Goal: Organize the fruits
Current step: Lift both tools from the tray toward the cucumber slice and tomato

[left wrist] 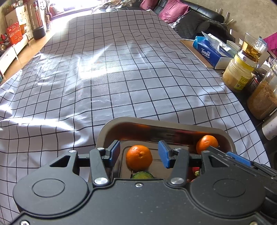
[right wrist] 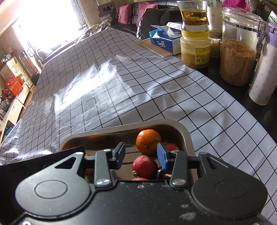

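Lying between the parted left tongs (left wrist: 141, 154): an orange (left wrist: 139, 157).

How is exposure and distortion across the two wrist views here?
Left wrist view: window glare washes out the tablecloth at its far end, and grid lines bow from fisheye. Right wrist view: the window is blown out; the tray and fruit stay sharp.

Checked tablecloth (left wrist: 121, 69), blue tissue pack (left wrist: 210, 52), lidded jars (right wrist: 194, 50), black sofa (left wrist: 199, 19), magenta cushions (left wrist: 173, 9)
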A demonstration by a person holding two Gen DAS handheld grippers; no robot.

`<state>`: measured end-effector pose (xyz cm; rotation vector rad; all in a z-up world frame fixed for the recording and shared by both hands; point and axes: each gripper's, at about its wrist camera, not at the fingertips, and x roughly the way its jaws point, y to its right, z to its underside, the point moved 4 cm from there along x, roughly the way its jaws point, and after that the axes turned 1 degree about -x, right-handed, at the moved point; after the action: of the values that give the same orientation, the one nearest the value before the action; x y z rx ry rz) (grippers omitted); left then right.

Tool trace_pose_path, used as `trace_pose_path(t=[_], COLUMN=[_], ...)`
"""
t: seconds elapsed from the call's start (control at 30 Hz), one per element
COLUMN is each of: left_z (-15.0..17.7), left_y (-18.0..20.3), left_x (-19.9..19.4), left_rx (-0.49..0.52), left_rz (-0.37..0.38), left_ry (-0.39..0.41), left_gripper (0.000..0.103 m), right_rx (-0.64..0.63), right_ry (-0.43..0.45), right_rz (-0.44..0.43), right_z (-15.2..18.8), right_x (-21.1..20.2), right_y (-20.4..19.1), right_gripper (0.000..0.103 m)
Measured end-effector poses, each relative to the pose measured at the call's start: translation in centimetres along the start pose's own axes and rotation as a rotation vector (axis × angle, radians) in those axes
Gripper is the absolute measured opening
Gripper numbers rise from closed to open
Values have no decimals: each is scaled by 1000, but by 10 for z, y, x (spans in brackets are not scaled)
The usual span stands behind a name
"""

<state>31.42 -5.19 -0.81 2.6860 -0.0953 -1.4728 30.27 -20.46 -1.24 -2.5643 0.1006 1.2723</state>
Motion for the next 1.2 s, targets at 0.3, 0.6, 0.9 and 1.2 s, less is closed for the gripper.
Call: trace_pose_path(t=[0.3,0.6,0.9,1.2], left_z=[0,7,45,99], left_y=[2,3,-30,-75], left_x=[-3,-39,-79,-109], left_rx=[8,33,71,126], left_rz=[3,35,24,-21], left_ry=[6,77,104,116], left_gripper=[56,56,56,56], right_rx=[-1,6,19,-22], right_ry=[4,57,84,103], right_rz=[3,24,-7,-75], right_z=[1,1,52,119], right_x=[-1,-19,-64,-111], right_y=[-1,-2,6,1], right_gripper=[43,43,43,43])
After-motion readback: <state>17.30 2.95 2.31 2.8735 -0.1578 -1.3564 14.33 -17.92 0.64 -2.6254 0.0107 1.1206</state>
